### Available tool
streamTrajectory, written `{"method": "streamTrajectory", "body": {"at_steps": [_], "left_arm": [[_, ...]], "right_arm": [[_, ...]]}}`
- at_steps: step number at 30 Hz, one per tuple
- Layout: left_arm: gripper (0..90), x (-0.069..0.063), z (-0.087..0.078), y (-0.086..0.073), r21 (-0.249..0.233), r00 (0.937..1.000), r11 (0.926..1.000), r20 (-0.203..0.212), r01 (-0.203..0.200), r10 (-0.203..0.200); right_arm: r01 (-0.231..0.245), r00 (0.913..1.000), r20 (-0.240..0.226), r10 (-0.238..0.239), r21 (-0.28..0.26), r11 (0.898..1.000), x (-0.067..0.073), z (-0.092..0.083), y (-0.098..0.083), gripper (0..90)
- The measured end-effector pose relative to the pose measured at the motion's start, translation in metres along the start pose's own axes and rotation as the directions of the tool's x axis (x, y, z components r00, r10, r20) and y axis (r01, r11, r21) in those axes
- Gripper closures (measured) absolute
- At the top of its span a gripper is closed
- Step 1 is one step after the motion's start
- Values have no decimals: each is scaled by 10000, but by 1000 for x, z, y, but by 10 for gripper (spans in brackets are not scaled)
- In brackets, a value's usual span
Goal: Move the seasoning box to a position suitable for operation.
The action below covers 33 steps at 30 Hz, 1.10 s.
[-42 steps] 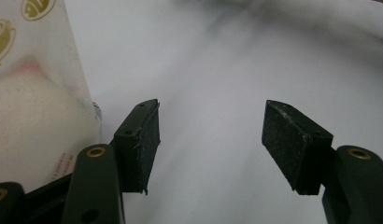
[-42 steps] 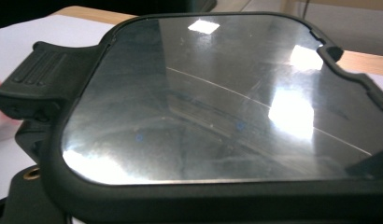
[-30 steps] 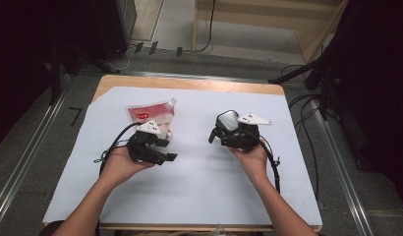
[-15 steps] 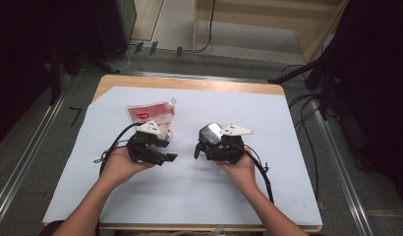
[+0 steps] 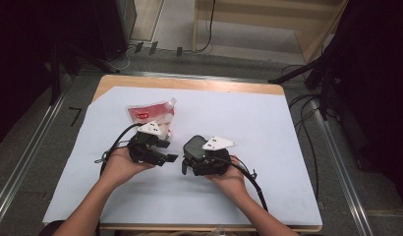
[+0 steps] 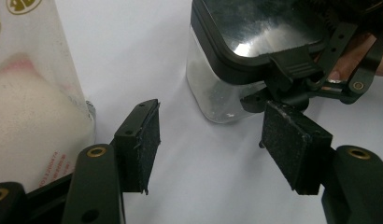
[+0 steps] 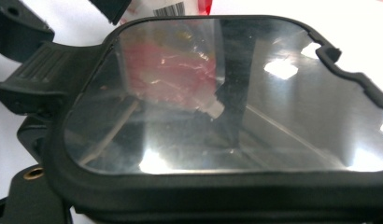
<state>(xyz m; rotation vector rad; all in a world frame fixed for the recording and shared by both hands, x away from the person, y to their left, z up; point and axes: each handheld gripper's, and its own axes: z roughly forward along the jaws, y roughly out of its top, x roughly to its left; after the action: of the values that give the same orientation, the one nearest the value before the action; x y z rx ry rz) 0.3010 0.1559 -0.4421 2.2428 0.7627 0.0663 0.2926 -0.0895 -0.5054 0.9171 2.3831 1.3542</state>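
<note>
The left tongs [image 6: 208, 154] stand wide with nothing between the pads, only white counter [image 5: 268, 128] under the gap. The clear container with a black clip lid [image 6: 255, 51] sits just beyond them at about one o'clock in the left gripper view. The right tongs [image 5: 189, 164] hold that container by its body; its lid [image 7: 227, 93] lies right across the right gripper view. A red-and-white pouch [image 5: 150, 114] lies on the counter at eleven o'clock from the left tongs, its side close against the left jaw in the left gripper view. In the high view both forearms come in from six o'clock. The left hand [image 5: 122, 164] and right hand [image 5: 232, 178] cup the gripper bodies from below. The two tongs point toward each other, near but apart.
</note>
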Motion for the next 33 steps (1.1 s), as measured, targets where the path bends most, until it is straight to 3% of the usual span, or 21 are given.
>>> {"method": "streamTrajectory", "body": {"at_steps": [10, 15, 19, 26, 29, 32, 33], "left_arm": [[385, -2, 1, 0, -1, 9999, 10000, 99, -83, 83], [385, -3, 1, 1, -96, 9999, 9999, 104, -61, 62], [391, -3, 3, 3, -53, 9997, 9999, 203, -148, 149], [397, -1, 4, 3, -114, 9997, 9999, 243, -46, 49], [398, -1, 4, 3, -141, 9996, 9999, 280, -24, 28], [422, -2, 4, 1, -94, 9997, 10000, 250, 0, 2], [436, -2, 4, -1, 161, 9996, 9998, 253, -125, 121]], "right_arm": [[240, 9997, -111, -238, 126, 9996, 1, -3, -3, 140], [-41, 9995, -308, 55, 452, 9990, -2, -6, -3, 128], [139, 9995, -279, -121, 657, 9977, -2, -15, -4, 137], [-111, 9988, -465, 160, 1029, 9946, -5, -19, -5, 134], [31, 9982, -598, 31, 1036, 9946, -7, -20, -5, 137], [-70, 9970, -753, 185, 1503, 9886, -10, -25, -7, 155], [-120, 9963, -813, 264, 1724, 9849, -11, -30, -9, 164]]}}
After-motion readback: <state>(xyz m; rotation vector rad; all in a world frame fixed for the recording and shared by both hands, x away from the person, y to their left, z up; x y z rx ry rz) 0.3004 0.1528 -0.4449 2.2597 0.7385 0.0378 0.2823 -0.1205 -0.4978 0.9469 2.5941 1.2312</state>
